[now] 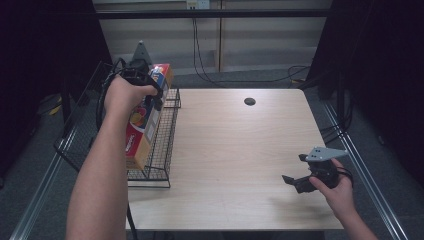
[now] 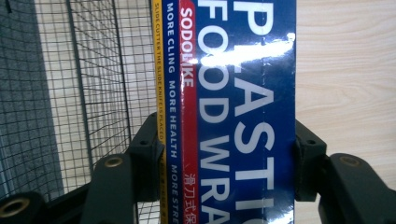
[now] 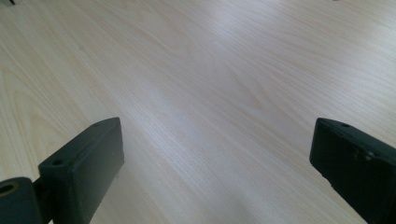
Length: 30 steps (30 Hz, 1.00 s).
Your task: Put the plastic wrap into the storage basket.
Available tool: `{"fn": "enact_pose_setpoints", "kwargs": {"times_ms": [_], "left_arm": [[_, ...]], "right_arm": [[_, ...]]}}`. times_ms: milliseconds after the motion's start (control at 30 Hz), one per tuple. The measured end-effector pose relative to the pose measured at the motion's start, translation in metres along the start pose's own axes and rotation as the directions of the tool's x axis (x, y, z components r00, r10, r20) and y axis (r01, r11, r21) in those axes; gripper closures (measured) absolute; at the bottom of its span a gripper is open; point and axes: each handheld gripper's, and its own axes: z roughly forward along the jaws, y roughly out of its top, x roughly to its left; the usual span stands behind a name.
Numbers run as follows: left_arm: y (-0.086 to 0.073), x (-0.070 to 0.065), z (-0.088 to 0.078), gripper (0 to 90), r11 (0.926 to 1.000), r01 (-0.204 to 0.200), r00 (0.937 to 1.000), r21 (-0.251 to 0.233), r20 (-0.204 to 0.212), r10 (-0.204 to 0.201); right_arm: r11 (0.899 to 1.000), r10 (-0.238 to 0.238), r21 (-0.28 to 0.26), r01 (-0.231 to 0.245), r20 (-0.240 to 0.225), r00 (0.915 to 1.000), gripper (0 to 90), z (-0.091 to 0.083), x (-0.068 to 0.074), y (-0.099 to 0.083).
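Pale wooden tabletop (image 1: pixel 235 150) carries a black wire rack (image 1: pixel 162 145) along its left edge. Over that rack, the left tongs (image 2: pixel 224 154) clamp a blue plastic wrap box (image 2: pixel 243 112). Well right of the rack, the right tongs (image 3: pixel 217 163) stand wide apart, holding nothing.
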Motion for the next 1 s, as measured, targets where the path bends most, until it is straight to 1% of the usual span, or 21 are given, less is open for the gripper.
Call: {"fn": "enact_pose_setpoints", "kwargs": {"times_ms": [100,167,233,333,433,500,567,600,633,700,733,767,800,833,867,933,1000], "left_arm": [[-0.001,0.005,-0.003,43.1,0.9999,0.015,0.9999,-0.003,-0.002,-0.015],[-0.001,0.008,-0.004,43.1,0.9998,0.019,0.9998,-0.008,-0.011,-0.019],[-0.002,0.01,-0.005,43.1,0.9996,0.028,0.9995,-0.004,-0.012,-0.028],[-0.003,0.015,-0.008,43.1,0.9996,0.027,0.9995,-0.007,-0.015,-0.028],[-0.004,0.019,-0.01,43.1,0.9992,0.038,0.9989,-0.013,-0.026,-0.038],[-0.004,0.023,-0.012,43.1,0.9988,0.048,0.9986,-0.012,-0.022,-0.048],[-0.004,0.025,-0.013,43.1,0.9983,0.055,0.998,-0.018,-0.029,-0.056],[-0.004,0.027,-0.014,43.1,0.9984,0.053,0.9983,-0.016,-0.025,-0.054],[-0.005,0.028,-0.015,43.1,0.998,0.06,0.9979,-0.018,-0.021,-0.061],[-0.005,0.03,-0.016,43.1,0.9981,0.058,0.9979,-0.021,-0.028,-0.059],[-0.005,0.031,-0.016,43.1,0.9976,0.067,0.9973,-0.019,-0.029,-0.067],[-0.005,0.033,-0.017,43.1,0.9984,0.055,0.9979,-0.016,-0.033,-0.056],[-0.005,0.033,-0.017,43.1,0.9974,0.07,0.9971,-0.018,-0.03,-0.07],[-0.005,0.034,-0.018,43.1,0.9971,0.072,0.9966,-0.025,-0.039,-0.073],[-0.005,0.036,-0.019,43.1,0.9974,0.069,0.997,-0.02,-0.035,-0.07],[-0.006,0.038,-0.02,43.1,0.9963,0.081,0.9957,-0.027,-0.043,-0.082],[-0.006,0.04,-0.021,43.2,0.9963,0.082,0.9956,-0.028,-0.044,-0.083]], "right_arm": [[1.0,0.004,0.0,-0.004,0.0,1.0,2.9,0.0,0.0,0.0],[1.0,0.003,-0.001,-0.003,0.001,1.0,2.9,0.0,0.0,0.0],[1.0,0.003,0.0,-0.003,0.002,1.0,2.9,0.0,0.0,0.0],[1.0,-0.002,0.001,0.002,0.001,1.0,2.9,0.001,0.0,0.0],[1.0,-0.003,0.0,0.003,-0.005,1.0,2.9,0.001,0.001,0.0],[1.0,-0.008,0.002,0.008,-0.003,1.0,2.9,0.002,0.001,0.0],[1.0,-0.008,0.002,0.008,-0.003,1.0,2.9,0.001,0.001,0.0],[1.0,-0.009,0.002,0.009,-0.003,1.0,3.0,0.002,0.001,0.0],[1.0,-0.007,0.003,0.007,-0.003,1.0,2.9,0.002,0.001,0.0],[1.0,-0.008,0.003,0.008,-0.002,1.0,2.9,0.002,0.001,0.0],[1.0,-0.01,0.003,0.01,-0.003,0.9999,2.9,0.003,0.001,0.0],[1.0,-0.007,0.005,0.007,-0.005,1.0,3.0,0.002,0.002,0.001],[1.0,-0.009,0.005,0.009,-0.002,1.0,2.9,0.002,0.002,0.001],[1.0,-0.009,0.006,0.01,-0.004,0.9999,3.0,0.002,0.002,0.001],[1.0,-0.01,0.006,0.01,-0.003,0.9999,2.9,0.002,0.002,0.001],[1.0,-0.012,0.007,0.012,-0.003,0.9999,2.9,0.002,0.002,0.001],[1.0,-0.012,0.006,0.012,-0.006,0.9999,2.9,0.003,0.002,0.001]]}}
